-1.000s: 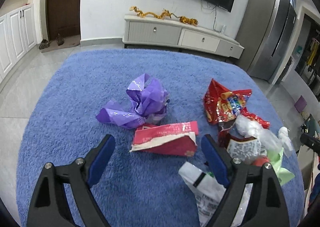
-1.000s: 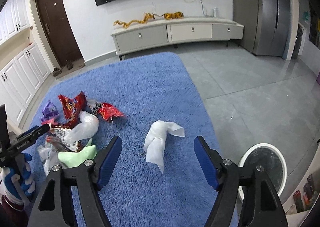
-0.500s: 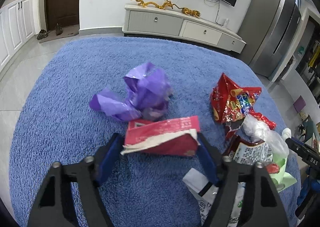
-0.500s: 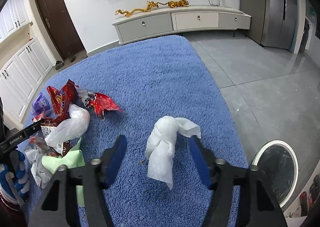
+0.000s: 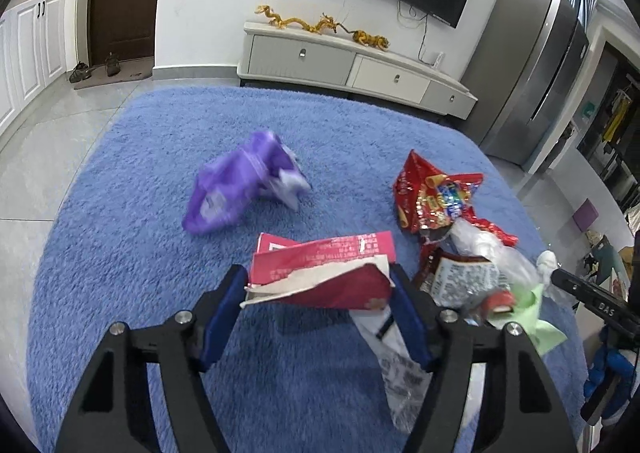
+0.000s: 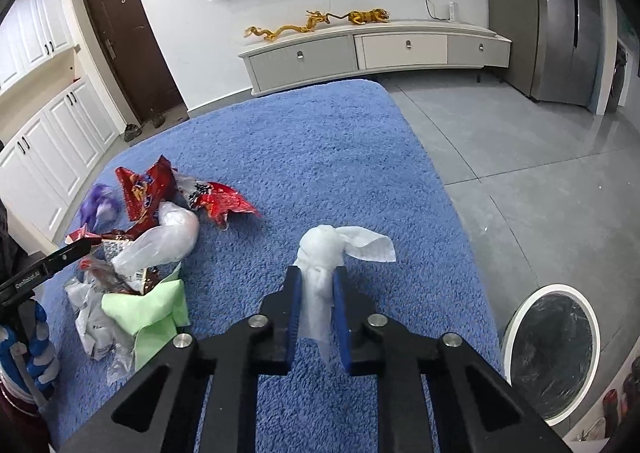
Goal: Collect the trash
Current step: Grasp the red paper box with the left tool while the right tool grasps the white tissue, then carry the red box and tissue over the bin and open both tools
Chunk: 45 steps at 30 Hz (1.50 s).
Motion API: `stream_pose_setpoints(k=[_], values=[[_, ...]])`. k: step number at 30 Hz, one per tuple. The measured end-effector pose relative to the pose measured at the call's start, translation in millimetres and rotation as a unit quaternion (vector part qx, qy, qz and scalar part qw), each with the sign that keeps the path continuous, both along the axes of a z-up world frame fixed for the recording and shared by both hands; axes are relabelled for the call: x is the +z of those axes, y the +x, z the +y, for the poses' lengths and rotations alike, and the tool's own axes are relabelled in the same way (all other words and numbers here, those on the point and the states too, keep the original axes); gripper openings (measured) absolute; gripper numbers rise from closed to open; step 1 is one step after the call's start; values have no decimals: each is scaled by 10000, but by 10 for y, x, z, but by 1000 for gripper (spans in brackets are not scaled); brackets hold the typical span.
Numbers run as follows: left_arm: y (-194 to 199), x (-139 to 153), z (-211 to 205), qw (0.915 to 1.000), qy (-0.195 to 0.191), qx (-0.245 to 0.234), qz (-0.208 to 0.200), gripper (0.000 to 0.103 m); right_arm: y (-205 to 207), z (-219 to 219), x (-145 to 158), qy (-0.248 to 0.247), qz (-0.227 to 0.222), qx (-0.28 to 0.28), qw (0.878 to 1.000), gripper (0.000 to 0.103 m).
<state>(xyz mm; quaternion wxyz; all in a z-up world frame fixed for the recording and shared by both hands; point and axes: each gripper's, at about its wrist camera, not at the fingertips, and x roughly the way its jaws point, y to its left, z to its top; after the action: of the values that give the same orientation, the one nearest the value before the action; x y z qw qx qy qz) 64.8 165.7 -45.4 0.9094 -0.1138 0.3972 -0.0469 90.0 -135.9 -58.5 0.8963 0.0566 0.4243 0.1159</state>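
My left gripper is shut on a torn red carton and holds it above the blue rug. My right gripper is shut on a white crumpled tissue, lifted a little off the rug. A round white-rimmed trash bin stands on the floor to the right of the rug. A purple wrapper lies beyond the carton. A pile of red snack bags, a clear plastic bag and green paper lies between the two grippers.
A white TV cabinet stands against the far wall beyond the rug. Grey tiled floor lies to the right of the rug. A steel fridge is at the far right. White cupboards line the left wall.
Both grippers closed: the left on the red carton, the right on the white tissue, and both lifted their items. The purple wrapper shifted and looks blurred.
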Motion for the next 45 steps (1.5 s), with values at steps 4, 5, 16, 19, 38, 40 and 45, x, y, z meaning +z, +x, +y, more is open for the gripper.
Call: stream_pose_setpoints(k=[4,5,16,19,38,40,45], values=[[-178,136,9,9999,-2,-8,-147,68,-70,-6,32,57,-35,45,10000,10],[-227,172,8,9998,1,-6,-187,68,-96,-7,43,62,-50,53,10000,10],[-610,586,-113,9981,-113,-110,-591,68,-389,-106,292,223,-420,58,9989,9],[-667,720,-267,9972,-57,-249,-707,68,-494,-169,411,295,-578,35,9979,9],[-589,1313,-2300,9735,177,-1978,-1130,68,-1239,-1464,998,565,-1549,-897,9822,9],[-520,1296,-2678,9681,191,-2259,-1065,68,-1271,-1720,933,586,-1510,-1131,9803,9],[-332,1127,-3542,9548,230,-2852,-802,68,-1351,-2336,671,602,-1262,-1697,9755,9]])
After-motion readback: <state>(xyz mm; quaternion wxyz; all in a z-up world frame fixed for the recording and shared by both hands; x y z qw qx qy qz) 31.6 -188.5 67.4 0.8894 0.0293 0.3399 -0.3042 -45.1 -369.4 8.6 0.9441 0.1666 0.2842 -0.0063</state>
